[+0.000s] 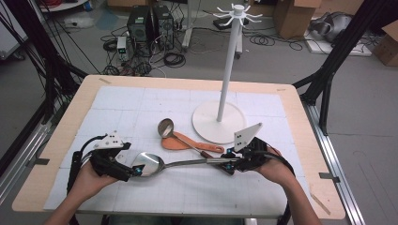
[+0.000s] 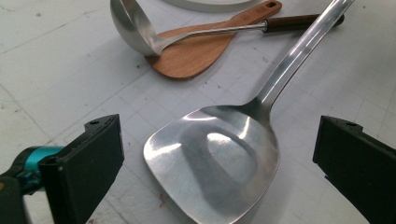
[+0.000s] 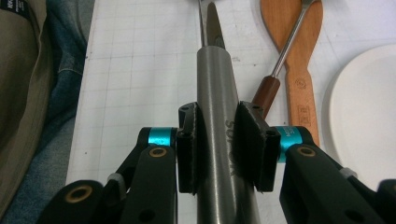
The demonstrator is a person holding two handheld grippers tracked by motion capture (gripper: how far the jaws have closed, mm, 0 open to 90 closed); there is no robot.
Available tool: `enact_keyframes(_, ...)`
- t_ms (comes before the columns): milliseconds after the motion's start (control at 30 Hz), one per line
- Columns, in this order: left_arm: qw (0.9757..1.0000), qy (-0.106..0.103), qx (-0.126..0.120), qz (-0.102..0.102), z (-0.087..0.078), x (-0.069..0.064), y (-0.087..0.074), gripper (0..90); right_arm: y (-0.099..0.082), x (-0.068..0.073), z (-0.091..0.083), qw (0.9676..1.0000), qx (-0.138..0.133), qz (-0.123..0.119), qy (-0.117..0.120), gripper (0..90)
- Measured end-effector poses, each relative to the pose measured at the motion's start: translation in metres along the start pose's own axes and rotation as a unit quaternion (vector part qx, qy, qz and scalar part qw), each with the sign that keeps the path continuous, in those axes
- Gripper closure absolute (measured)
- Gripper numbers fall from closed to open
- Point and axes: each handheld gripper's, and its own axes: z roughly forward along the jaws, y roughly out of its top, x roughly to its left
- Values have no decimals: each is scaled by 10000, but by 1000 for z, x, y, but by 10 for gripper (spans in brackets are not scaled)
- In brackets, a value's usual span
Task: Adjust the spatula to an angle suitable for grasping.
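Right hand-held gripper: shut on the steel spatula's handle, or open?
Shut. In the right gripper view, both pads of the right hand-held gripper press on the steel spatula handle's sides.

Lettering is stamped along the steel spatula handle (image 3: 227, 154) where the right hand-held gripper (image 3: 219, 140) clamps it; partly covered, it cannot be read. A faint round stamp marks the wooden spatula handle (image 3: 301, 93), also illegible.

light: pretty even, came from overhead, nothing dim
glare: bright streaks sat on the steel spatula (image 2: 219, 163) blade
shadows: soft and short on the white surface (image 1: 141, 105)
focus: the black pads (image 3: 189, 149) up close looked a bit soft
high view: kinda low-res
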Motion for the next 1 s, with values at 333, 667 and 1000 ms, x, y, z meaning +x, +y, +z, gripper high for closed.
enact_keyframes(333,9998,-199,18,91,5,-4,8,36,19,-9,1,9998,24,-168,50,687)
enact_keyframes(667,9992,-328,8,209,13,-6,16,72,34,-13,4,9996,114,-249,69,685)
enact_keyframes(1000,9980,-520,14,358,22,-11,28,139,43,-14,5,9994,116,-299,87,683)
